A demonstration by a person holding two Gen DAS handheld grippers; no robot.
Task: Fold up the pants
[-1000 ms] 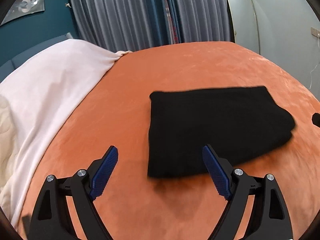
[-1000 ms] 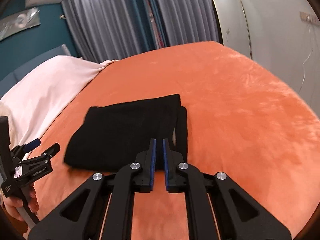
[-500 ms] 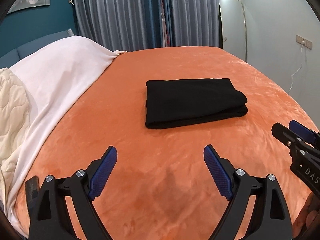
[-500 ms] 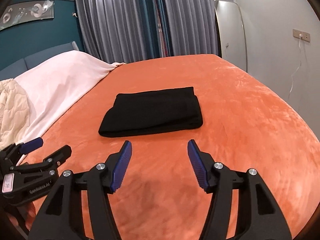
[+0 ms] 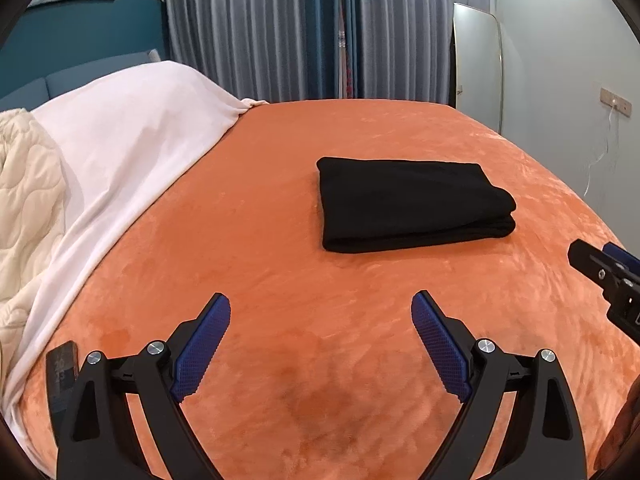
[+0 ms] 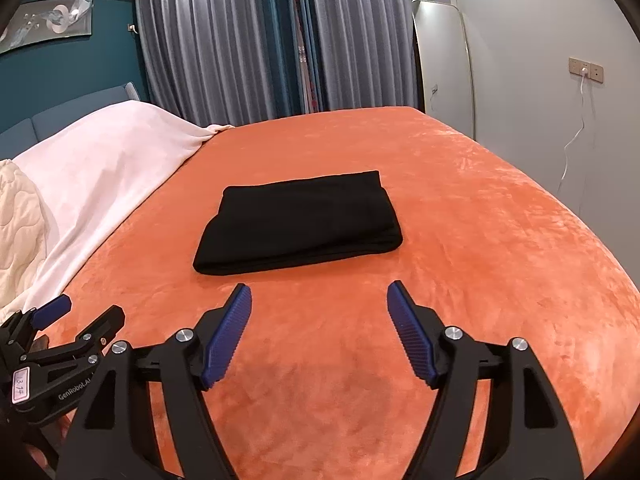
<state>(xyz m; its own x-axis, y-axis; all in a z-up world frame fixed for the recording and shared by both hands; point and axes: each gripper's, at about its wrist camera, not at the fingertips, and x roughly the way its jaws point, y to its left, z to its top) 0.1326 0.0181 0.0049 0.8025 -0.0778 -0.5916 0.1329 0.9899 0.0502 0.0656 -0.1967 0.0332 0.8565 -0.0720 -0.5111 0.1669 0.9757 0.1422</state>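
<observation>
The black pants (image 5: 412, 204) lie folded into a thick, neat rectangle on the orange blanket (image 5: 280, 240) that covers the bed. They rest near the middle of the bed, flat, with the folded layers showing along the near edge and at the right end in the left wrist view. Nothing touches them.

The left tool (image 5: 320, 344) hovers above the orange blanket, in front of the pants and well apart from them. Its two blue pads (image 5: 200, 352) stand wide apart, and between them there is only the blanket. The right tool (image 6: 318, 332) is also in front of the pants, closer to their near edge but not touching it. Its jaws are opening, and nothing is between them. Each tool shows at the edge of the other's view: the right one at the right border of the left wrist view, the left one at the lower left corner of the right wrist view.

To the left of the blanket lies a white sheet (image 5: 120, 152) over a raised shape, and beside it a cream quilt (image 5: 24, 208). A dark phone (image 5: 62, 368) lies at the near left edge of the blanket. Behind the bed hang grey curtains (image 6: 240, 40), and a tall mirror (image 6: 444, 64) leans on the right wall.
</observation>
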